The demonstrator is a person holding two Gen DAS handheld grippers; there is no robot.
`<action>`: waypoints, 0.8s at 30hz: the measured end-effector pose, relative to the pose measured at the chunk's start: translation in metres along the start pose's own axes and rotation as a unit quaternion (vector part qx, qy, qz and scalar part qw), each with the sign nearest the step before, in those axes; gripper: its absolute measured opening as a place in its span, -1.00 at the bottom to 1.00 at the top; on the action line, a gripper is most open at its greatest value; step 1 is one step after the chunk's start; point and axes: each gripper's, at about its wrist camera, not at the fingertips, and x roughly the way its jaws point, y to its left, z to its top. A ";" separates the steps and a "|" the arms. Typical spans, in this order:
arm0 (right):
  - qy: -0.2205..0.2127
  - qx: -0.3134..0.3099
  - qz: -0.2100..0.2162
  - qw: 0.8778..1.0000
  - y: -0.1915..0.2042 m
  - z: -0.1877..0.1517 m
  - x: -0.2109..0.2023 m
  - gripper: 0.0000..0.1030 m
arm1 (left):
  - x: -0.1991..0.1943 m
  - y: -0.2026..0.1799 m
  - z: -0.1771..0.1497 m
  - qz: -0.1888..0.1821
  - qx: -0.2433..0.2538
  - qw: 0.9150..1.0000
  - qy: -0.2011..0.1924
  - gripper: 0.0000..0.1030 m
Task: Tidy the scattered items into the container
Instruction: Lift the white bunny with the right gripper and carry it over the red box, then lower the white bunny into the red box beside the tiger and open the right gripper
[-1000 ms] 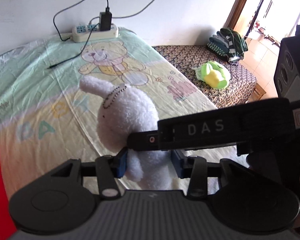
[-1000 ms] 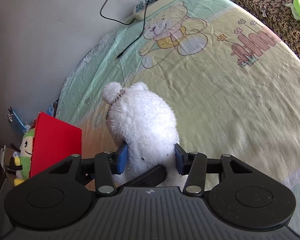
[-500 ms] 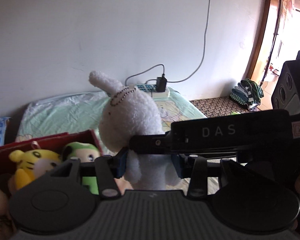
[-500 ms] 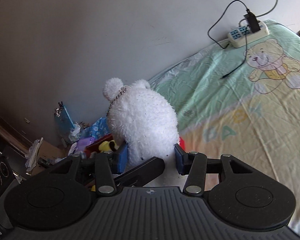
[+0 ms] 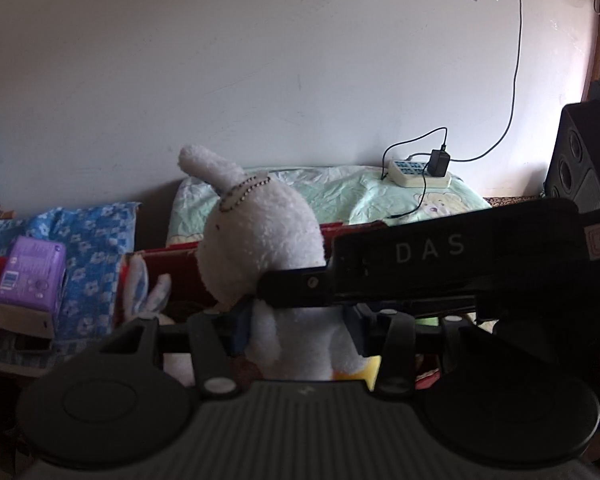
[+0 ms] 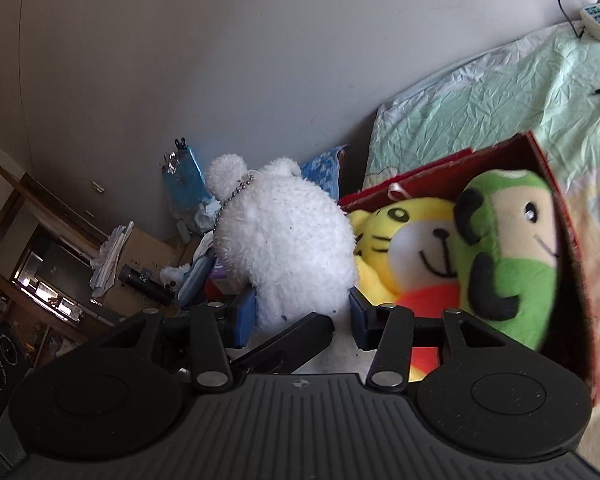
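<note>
Both grippers grip a white plush rabbit [image 5: 260, 248] with a bead chain at its neck, holding it upright above the open red box [image 5: 172, 272]. My left gripper [image 5: 298, 326] is shut on its lower body. My right gripper [image 6: 302, 316] is shut on the same rabbit [image 6: 288, 240] from the other side, and its black body [image 5: 440, 264] crosses the left wrist view. Inside the red box [image 6: 552, 184] lie a yellow tiger plush [image 6: 412, 240] and a green plush [image 6: 512, 248]. Another plush's pale ears [image 5: 148, 292] poke up in the box.
The box stands at the end of the bed sheet [image 6: 480, 100]. A power strip [image 5: 418, 168] with a charger lies by the wall. A purple packet [image 5: 30, 280] rests on blue flowered cloth [image 5: 92, 240]. A cluttered wooden desk [image 6: 112, 256] stands to the left.
Both grippers lifted the white rabbit off the bed and carried it left. It now hangs over the red box, with the plush toys inside in view.
</note>
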 end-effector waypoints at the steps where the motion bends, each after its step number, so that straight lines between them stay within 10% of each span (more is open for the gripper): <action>1: 0.006 0.000 0.002 1.000 0.005 -0.002 0.008 -0.03 | 0.003 0.006 -0.003 -0.002 -0.004 1.000 0.005 -0.13; 24: 0.110 0.009 -0.092 0.990 0.015 -0.021 0.072 0.08 | 0.054 0.053 -0.038 -0.032 -0.032 0.995 0.094 0.23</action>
